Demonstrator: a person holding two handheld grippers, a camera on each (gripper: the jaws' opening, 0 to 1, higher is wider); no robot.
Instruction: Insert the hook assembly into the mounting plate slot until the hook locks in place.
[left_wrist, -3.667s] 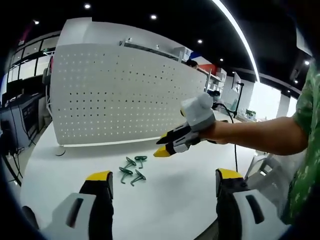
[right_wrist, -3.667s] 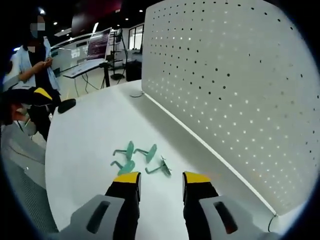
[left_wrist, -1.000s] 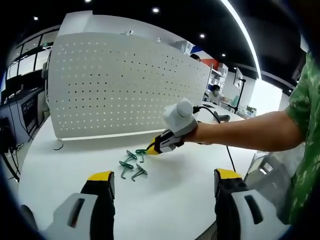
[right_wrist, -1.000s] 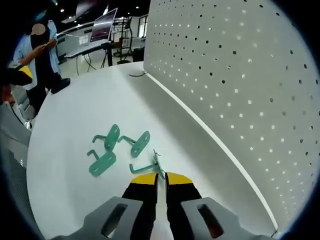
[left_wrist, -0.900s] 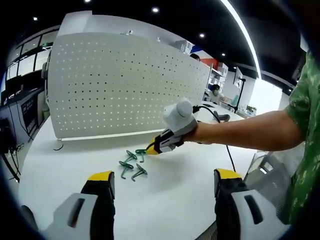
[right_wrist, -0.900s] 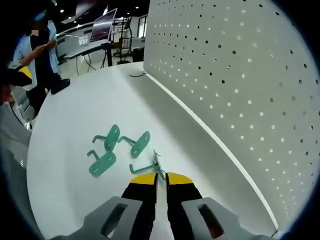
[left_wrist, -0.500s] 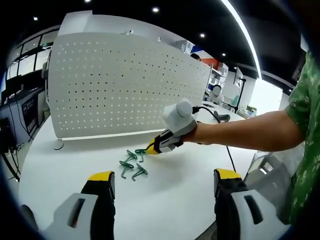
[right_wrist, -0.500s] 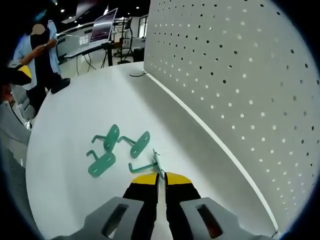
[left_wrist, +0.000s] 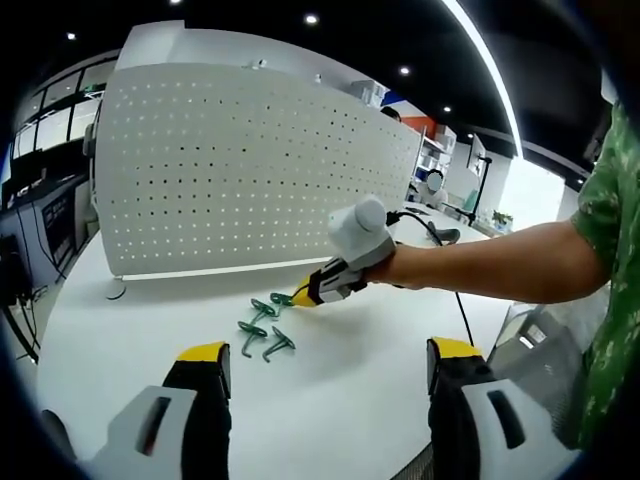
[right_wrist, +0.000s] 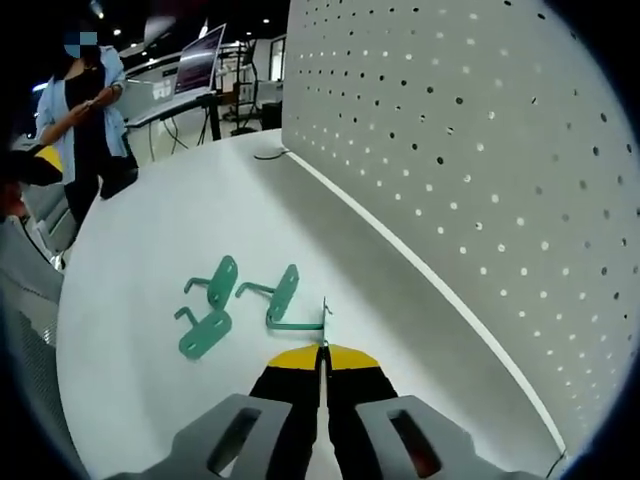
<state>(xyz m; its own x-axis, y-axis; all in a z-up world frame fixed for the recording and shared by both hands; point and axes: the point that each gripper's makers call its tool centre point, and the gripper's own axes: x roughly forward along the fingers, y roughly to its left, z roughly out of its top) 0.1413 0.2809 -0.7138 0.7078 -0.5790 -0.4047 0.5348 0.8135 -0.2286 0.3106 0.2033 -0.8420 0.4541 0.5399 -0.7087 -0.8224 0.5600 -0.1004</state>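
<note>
A green hook (right_wrist: 298, 323) is pinched by its plate end between the tips of my right gripper (right_wrist: 322, 352), which is shut on it just above the white table (right_wrist: 150, 250). Three more green hooks (right_wrist: 212, 284) lie loose to the left of it. The white perforated mounting plate (right_wrist: 480, 170) stands upright along the right. In the left gripper view, the right gripper (left_wrist: 308, 297) holds the hook over the loose hooks (left_wrist: 262, 335) in front of the mounting plate (left_wrist: 250, 170). My left gripper (left_wrist: 328, 352) hangs open near the table's front edge, holding nothing.
A person (right_wrist: 85, 105) stands at the far left beyond the table, near a desk with a monitor (right_wrist: 195, 65). A bare arm in a green sleeve (left_wrist: 500, 265) reaches across from the right. A black cable (left_wrist: 462, 310) trails over the table.
My right gripper has lifted the gripped hook slightly off the table and away from the loose hooks. The left gripper has stayed still and open.
</note>
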